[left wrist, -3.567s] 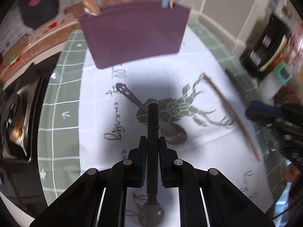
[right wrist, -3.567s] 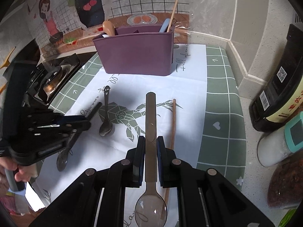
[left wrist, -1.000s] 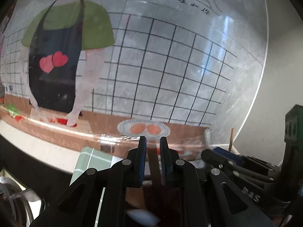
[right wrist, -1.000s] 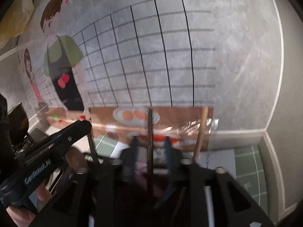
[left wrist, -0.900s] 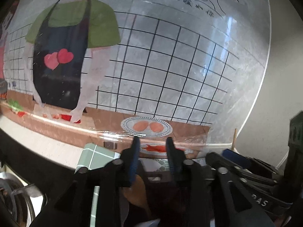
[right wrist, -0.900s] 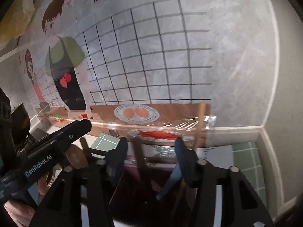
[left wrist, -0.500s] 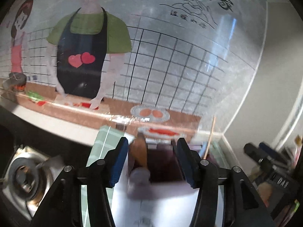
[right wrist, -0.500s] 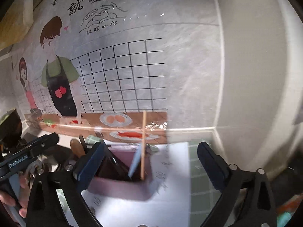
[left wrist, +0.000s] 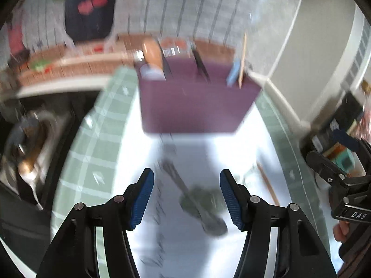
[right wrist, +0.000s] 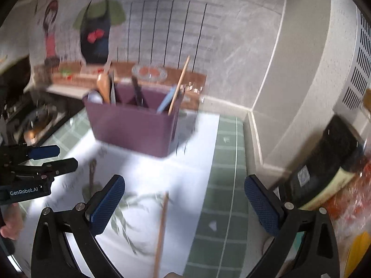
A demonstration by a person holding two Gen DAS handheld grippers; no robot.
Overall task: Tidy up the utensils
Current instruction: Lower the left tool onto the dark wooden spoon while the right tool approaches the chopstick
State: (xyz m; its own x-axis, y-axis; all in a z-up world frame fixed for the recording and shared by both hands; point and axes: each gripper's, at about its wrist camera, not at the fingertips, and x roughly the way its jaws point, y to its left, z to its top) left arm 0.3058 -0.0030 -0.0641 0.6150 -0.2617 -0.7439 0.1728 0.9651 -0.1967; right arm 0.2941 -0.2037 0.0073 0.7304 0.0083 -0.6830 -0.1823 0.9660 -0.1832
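Upper centre of both views: purple caddy holding utensils. Lower centre: spoon and chopstick flat on mat. Left gripper spread, empty; right gripper wide apart, empty.

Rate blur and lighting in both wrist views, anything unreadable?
Left wrist: heavy motion smear; the spoon on the mat and the purple caddy lose their edges, mat print unreadable, white mat blown out. Right wrist: milder smear, caddy contents distinguishable, chopstick streaked. Fisheye bends walls in both.
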